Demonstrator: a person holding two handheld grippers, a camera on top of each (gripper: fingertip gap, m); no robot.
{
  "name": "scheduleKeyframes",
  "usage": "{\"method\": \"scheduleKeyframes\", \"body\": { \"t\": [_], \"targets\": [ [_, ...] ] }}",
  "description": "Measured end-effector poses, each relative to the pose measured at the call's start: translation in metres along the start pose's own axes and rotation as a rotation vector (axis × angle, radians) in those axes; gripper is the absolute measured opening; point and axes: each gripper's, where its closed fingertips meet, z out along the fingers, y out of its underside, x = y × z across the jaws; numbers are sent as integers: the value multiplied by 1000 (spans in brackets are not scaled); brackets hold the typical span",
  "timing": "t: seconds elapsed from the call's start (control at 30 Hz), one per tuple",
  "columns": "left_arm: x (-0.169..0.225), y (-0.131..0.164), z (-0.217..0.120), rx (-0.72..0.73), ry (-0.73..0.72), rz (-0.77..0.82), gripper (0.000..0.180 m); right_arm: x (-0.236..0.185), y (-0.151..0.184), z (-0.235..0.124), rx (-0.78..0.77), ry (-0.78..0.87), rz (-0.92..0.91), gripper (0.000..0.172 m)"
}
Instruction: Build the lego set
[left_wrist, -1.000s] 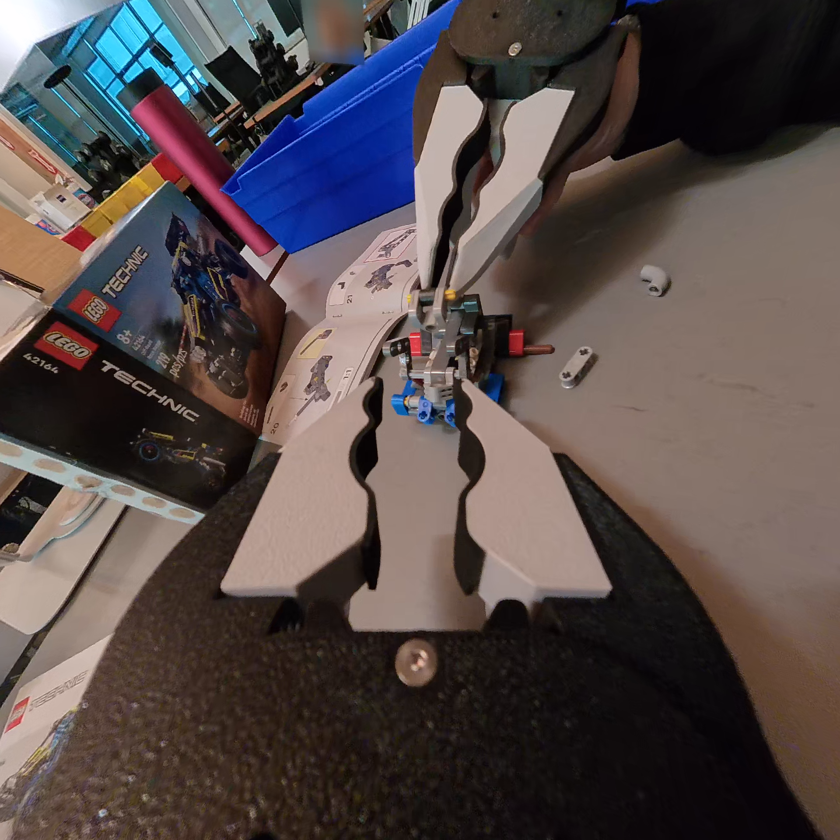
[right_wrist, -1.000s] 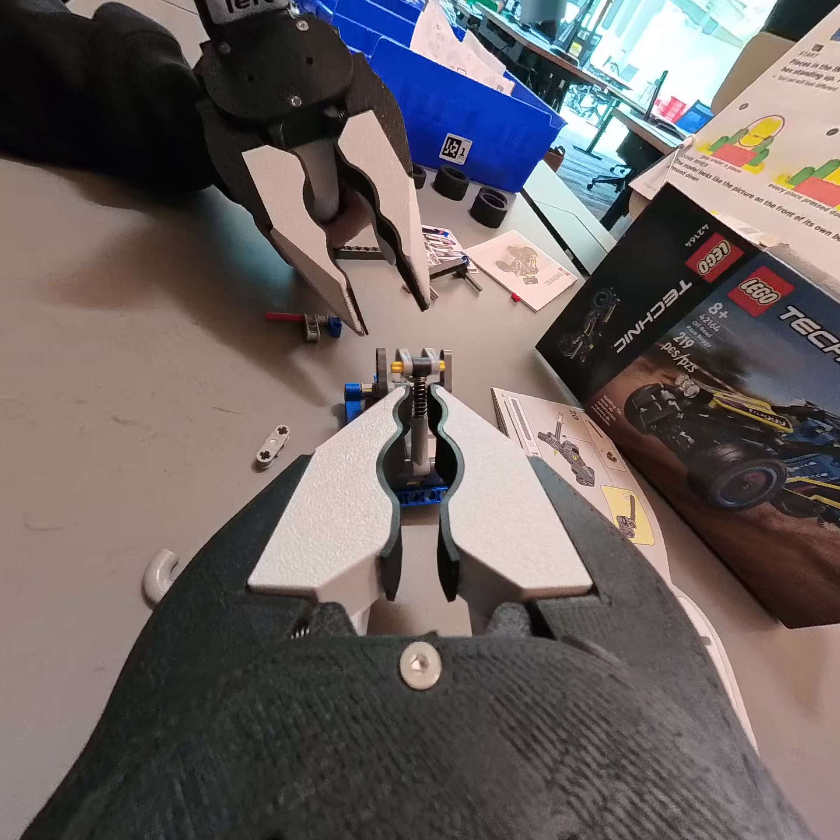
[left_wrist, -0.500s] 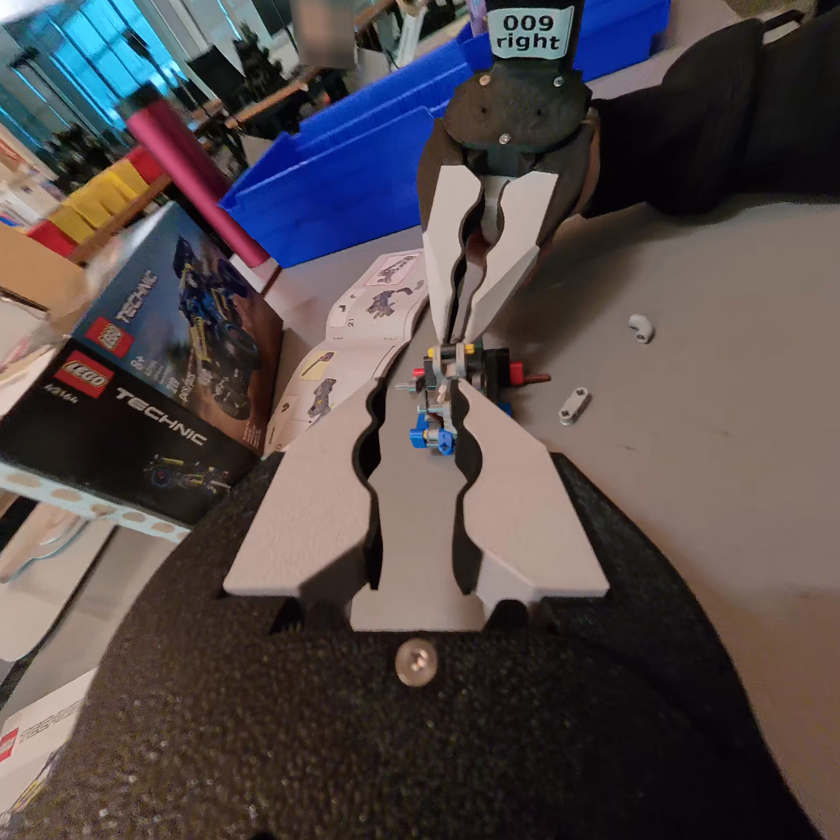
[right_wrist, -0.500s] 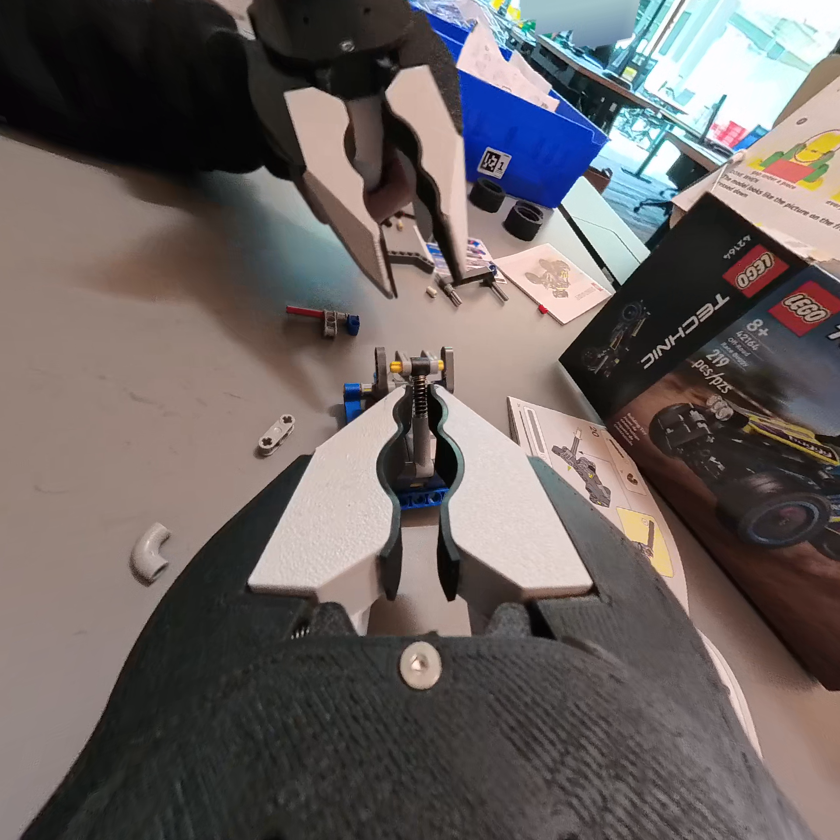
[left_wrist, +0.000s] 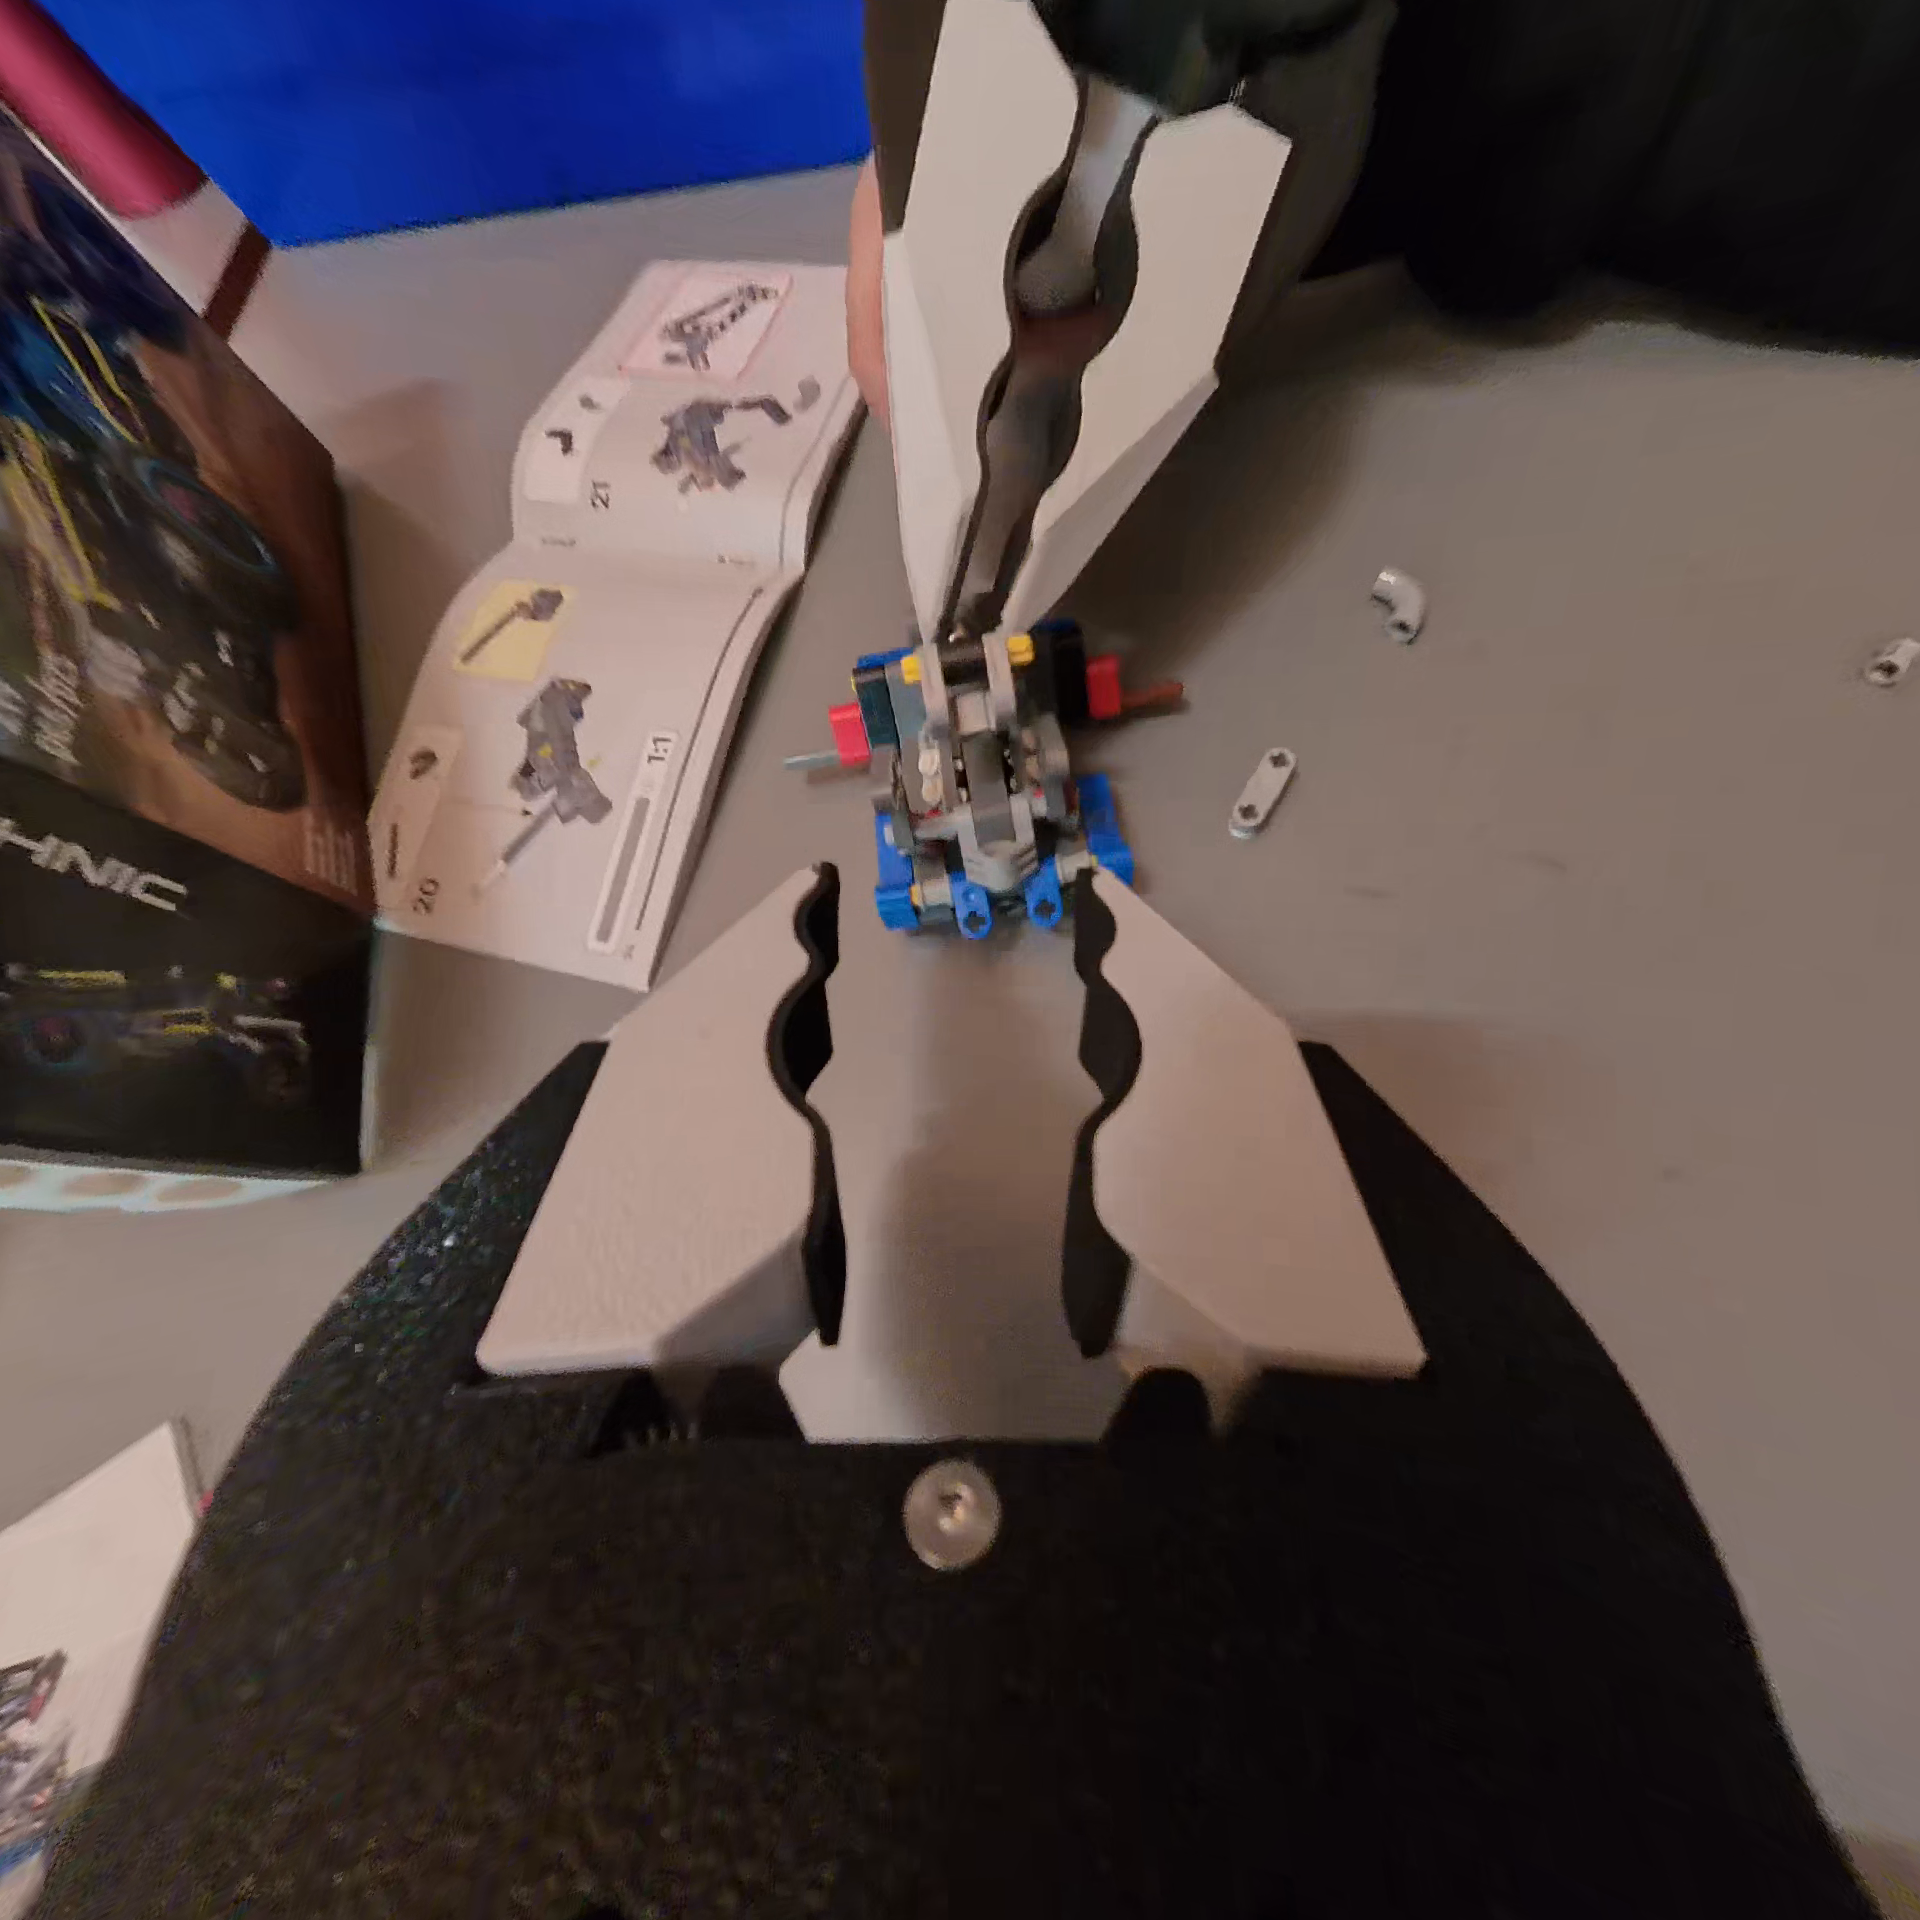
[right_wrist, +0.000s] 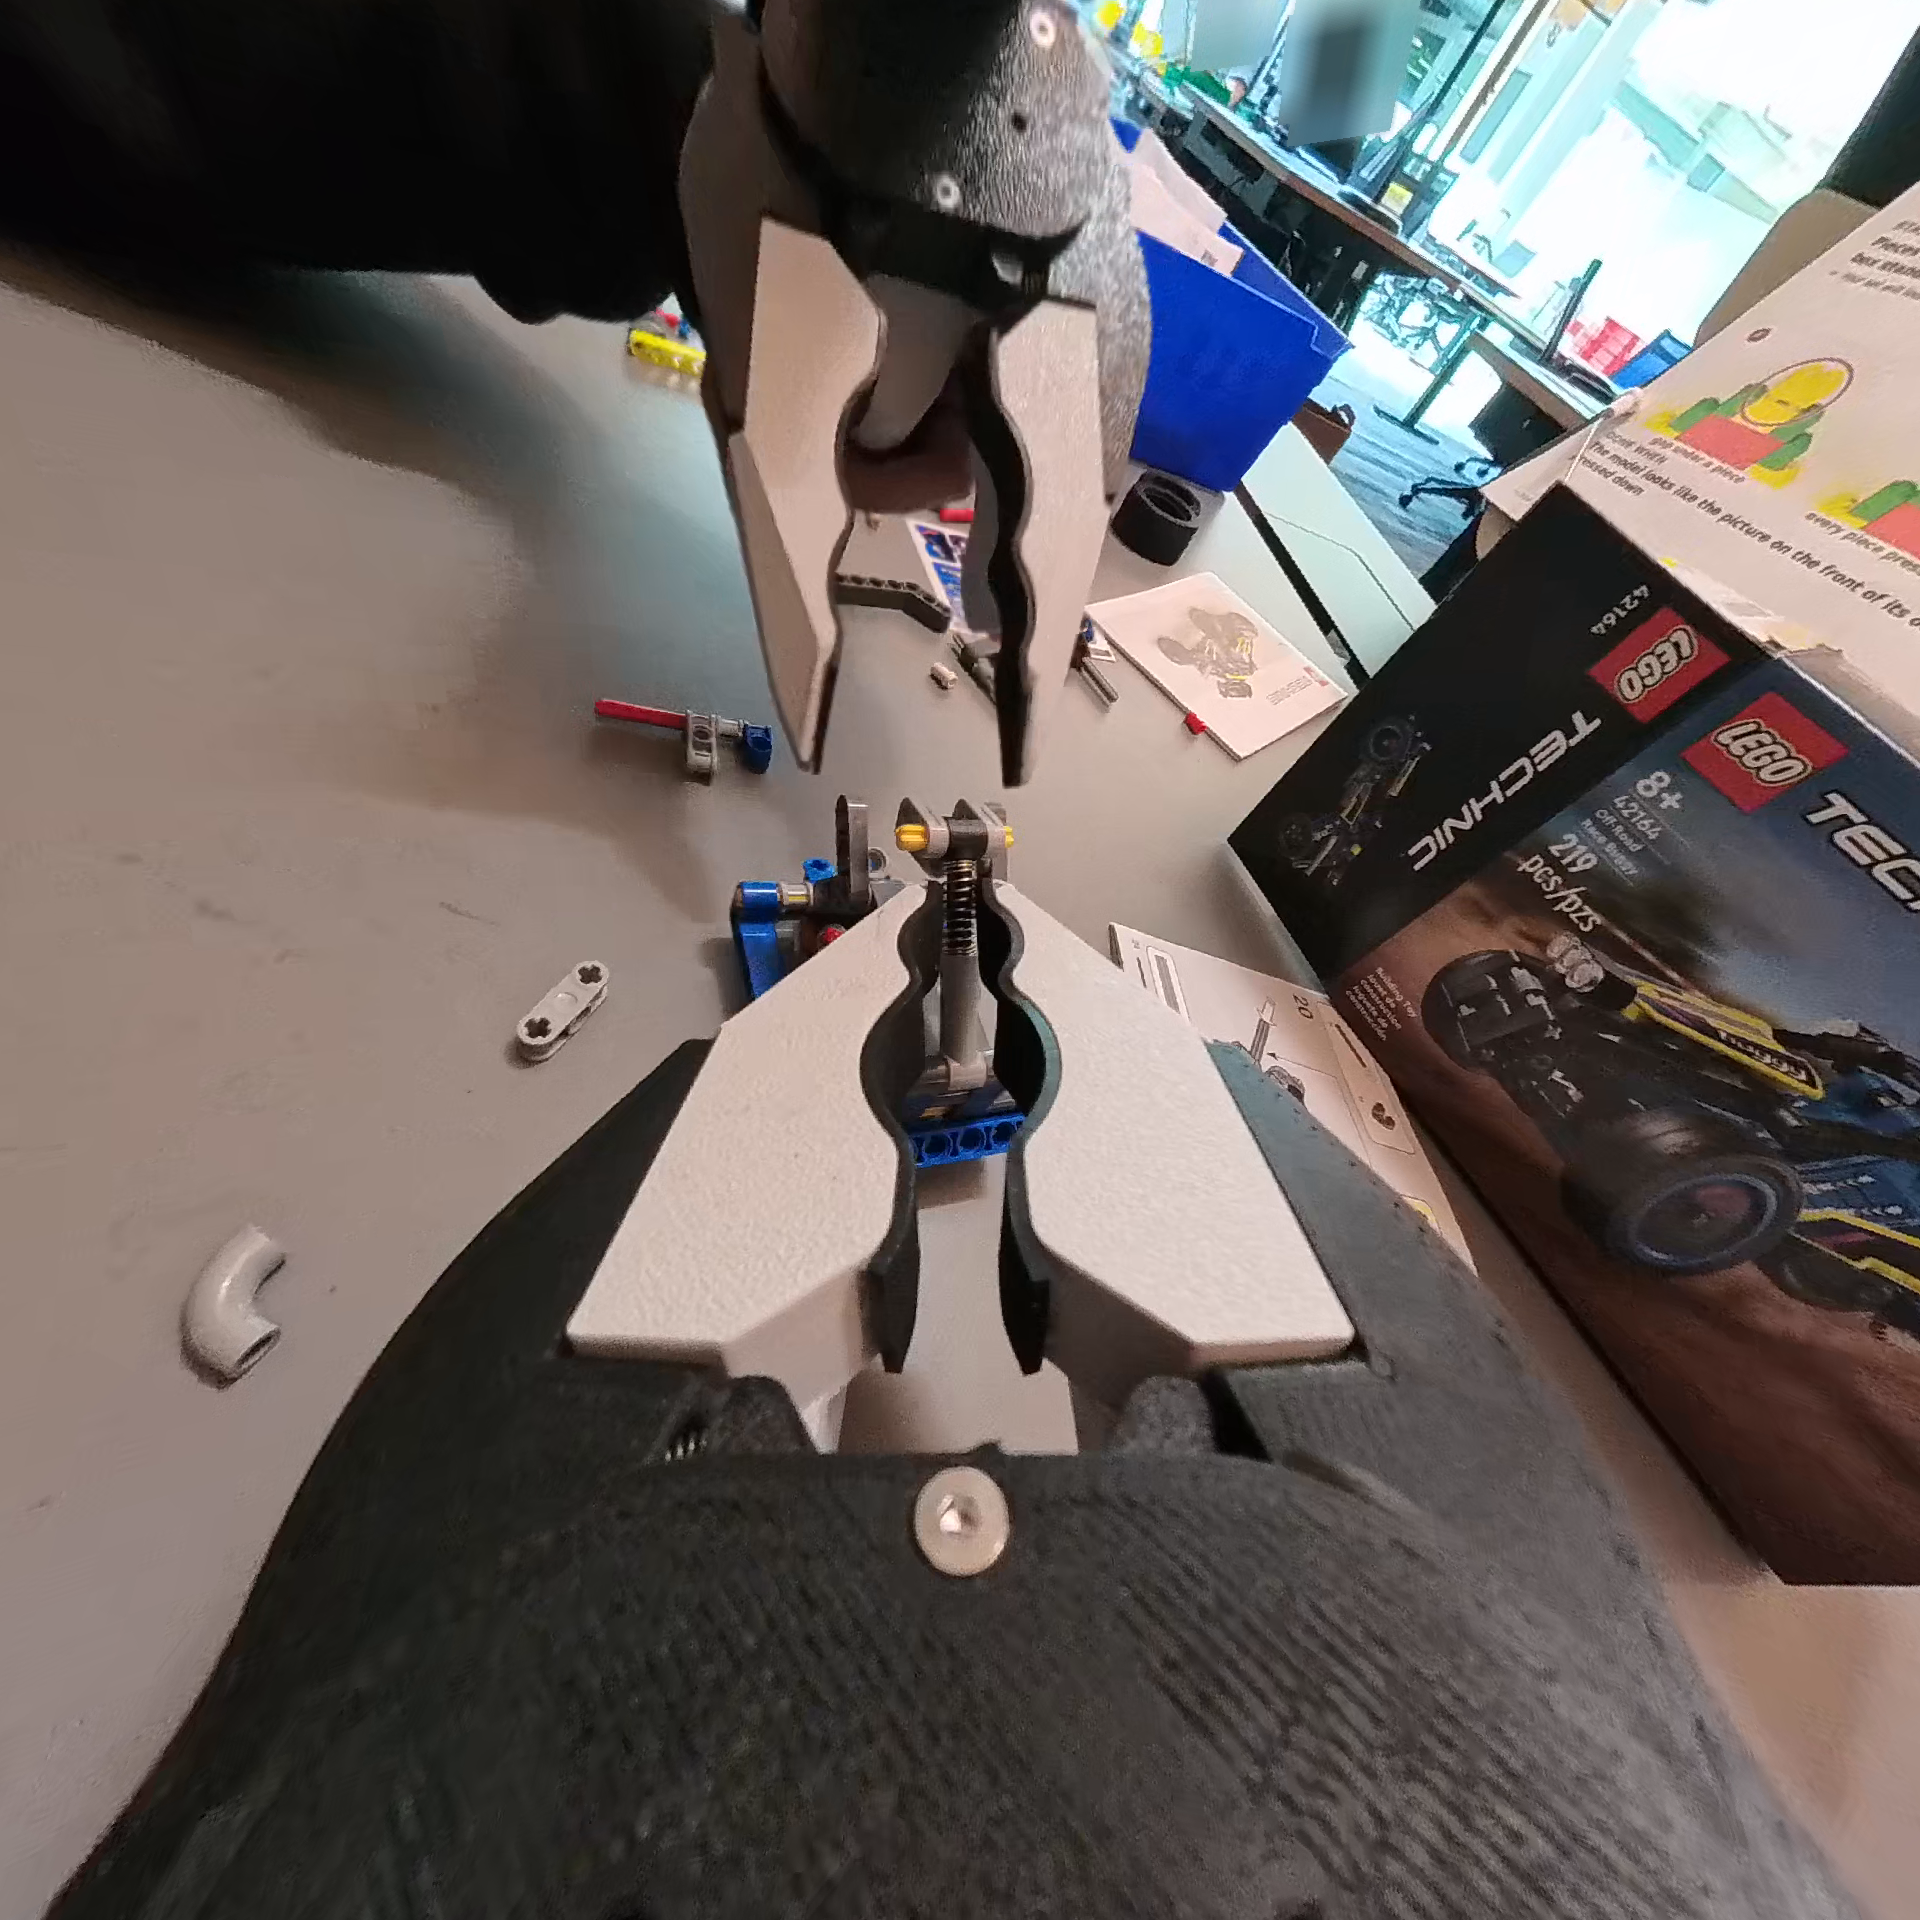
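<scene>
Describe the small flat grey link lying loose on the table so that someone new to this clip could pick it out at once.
Start at the blue and grey brick assembly in the middle of the grey table, where the right gripper meets it. To its left in the right wrist view lies the flat grey link, apart from it. Unlike the curved grey elbow piece nearer the camera, it is straight, with a cross-shaped hole at each end.

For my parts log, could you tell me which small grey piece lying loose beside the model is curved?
The elbow tube, bent through a quarter turn; the flat link nearer the model is straight, with two cross holes.
</scene>
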Motion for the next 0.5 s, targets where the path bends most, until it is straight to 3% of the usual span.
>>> {"method": "scheduleKeyframes", "body": {
  "t": [0.23, 0.5],
  "targets": [
    [5, 7, 22, -6, 25, -10, 44, 0, 2, 3, 5, 17, -15, 3],
    [3, 0, 25, 63, 9, -6, 45, 0, 5, 5, -2, 33, -32, 3]
  ]
}}
